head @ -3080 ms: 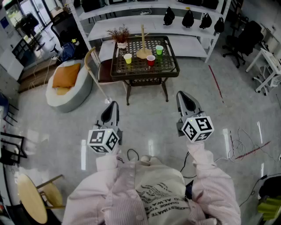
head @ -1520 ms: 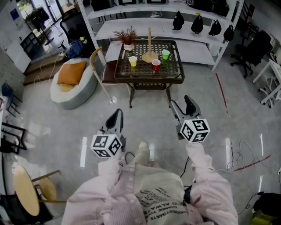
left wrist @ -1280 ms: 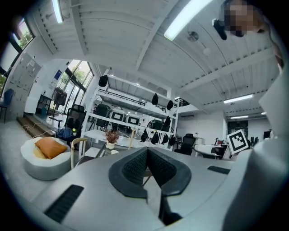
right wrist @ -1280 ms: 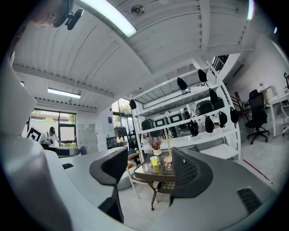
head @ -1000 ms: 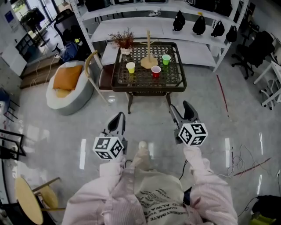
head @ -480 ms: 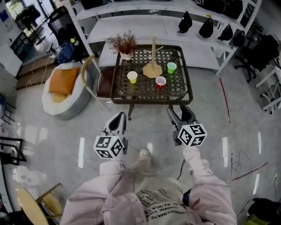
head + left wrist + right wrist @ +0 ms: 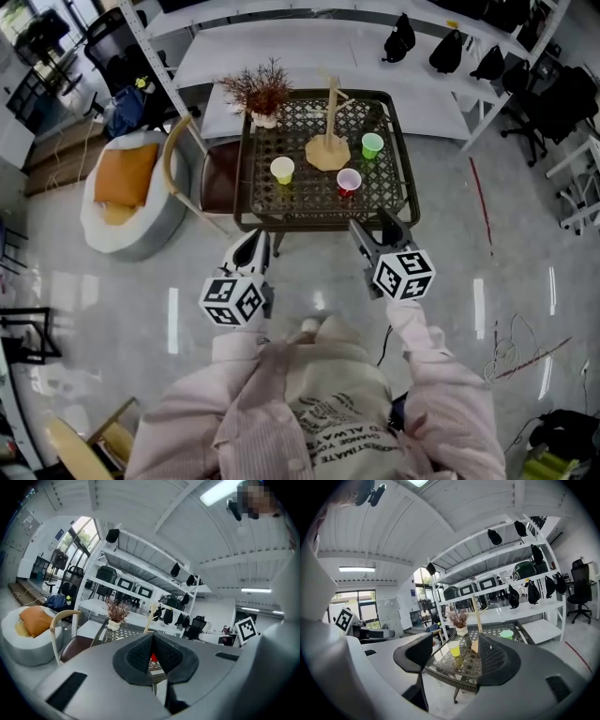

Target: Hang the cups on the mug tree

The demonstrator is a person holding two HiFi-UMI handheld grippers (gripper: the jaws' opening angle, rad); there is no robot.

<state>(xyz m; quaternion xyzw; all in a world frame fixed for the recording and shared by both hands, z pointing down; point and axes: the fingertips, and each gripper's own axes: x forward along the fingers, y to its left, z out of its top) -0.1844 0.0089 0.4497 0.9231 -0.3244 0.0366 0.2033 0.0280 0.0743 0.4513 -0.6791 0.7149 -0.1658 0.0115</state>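
Note:
A wooden mug tree (image 7: 329,141) stands on the dark lattice table (image 7: 258,202). Around it stand three cups: yellow (image 7: 282,169), red (image 7: 349,181) and green (image 7: 372,144). Both grippers hover over the floor just short of the table's near edge. My left gripper (image 7: 253,244) is shut and empty; in its own view (image 7: 153,637) a sliver of the red cup (image 7: 153,658) shows past the pads. My right gripper (image 7: 375,226) is open with nothing in it (image 7: 457,644); between its jaws I see the yellow cup (image 7: 454,648), the tree (image 7: 477,613) and the green cup (image 7: 506,633).
A potted dry plant (image 7: 261,94) sits at the table's far left corner. A wooden chair (image 7: 202,178) and a white bean bag with an orange cushion (image 7: 117,187) stand left of the table. White shelving with black bags (image 7: 441,56) runs behind it.
The person has walked up to the table. Both grippers now hang at its near edge; earlier they were well back over the floor. The jaws stand as before.

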